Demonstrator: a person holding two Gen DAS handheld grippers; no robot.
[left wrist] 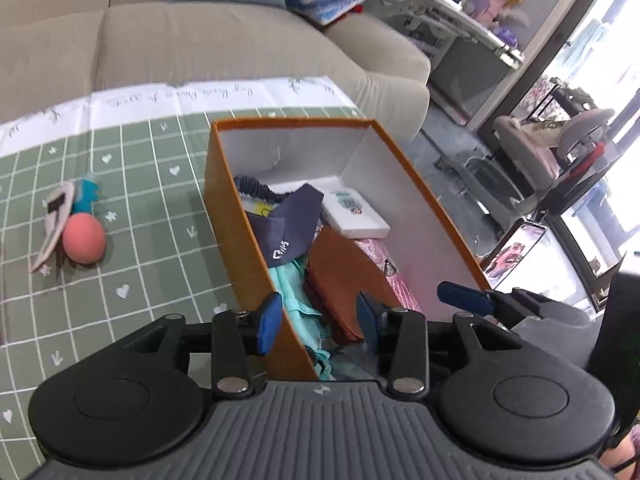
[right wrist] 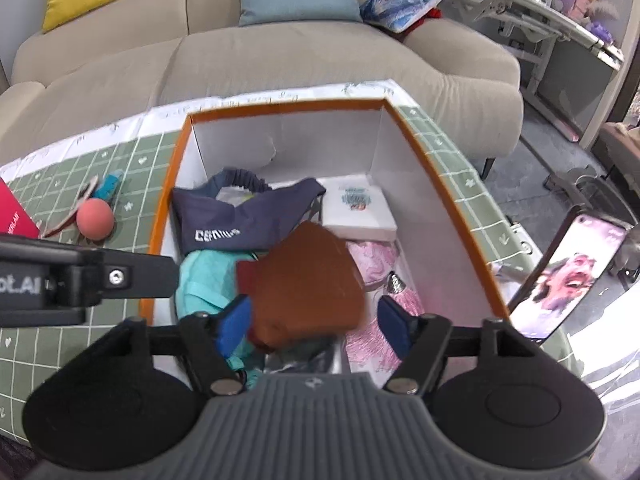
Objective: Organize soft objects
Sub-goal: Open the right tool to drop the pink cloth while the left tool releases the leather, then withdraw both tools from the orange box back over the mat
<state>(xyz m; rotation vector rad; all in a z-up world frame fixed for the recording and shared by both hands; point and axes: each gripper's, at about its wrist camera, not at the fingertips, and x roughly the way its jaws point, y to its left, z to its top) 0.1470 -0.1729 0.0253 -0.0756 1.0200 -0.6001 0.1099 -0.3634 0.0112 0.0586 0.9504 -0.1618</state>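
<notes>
An orange box (left wrist: 236,216) (right wrist: 452,184) stands on the green checked cloth. It holds a navy cap (left wrist: 288,228) (right wrist: 240,220), a teal cloth (left wrist: 292,292) (right wrist: 204,280), a rust-brown cloth (left wrist: 344,272) (right wrist: 304,280), a pink cloth (right wrist: 372,260) and a white packet (left wrist: 354,214) (right wrist: 356,208). My left gripper (left wrist: 318,322) is open, its jaws straddling the box's near left wall. My right gripper (right wrist: 314,322) is open over the box, with the rust-brown cloth lying loose between its fingers. A pink ball (left wrist: 83,239) (right wrist: 95,218) lies left of the box.
A white and blue soft toy (left wrist: 64,212) (right wrist: 102,190) lies by the ball. A phone (left wrist: 516,256) (right wrist: 568,276) leans at the table's right edge. A beige sofa (left wrist: 200,48) (right wrist: 260,64) with cushions stands behind. A red item (right wrist: 16,216) is at far left.
</notes>
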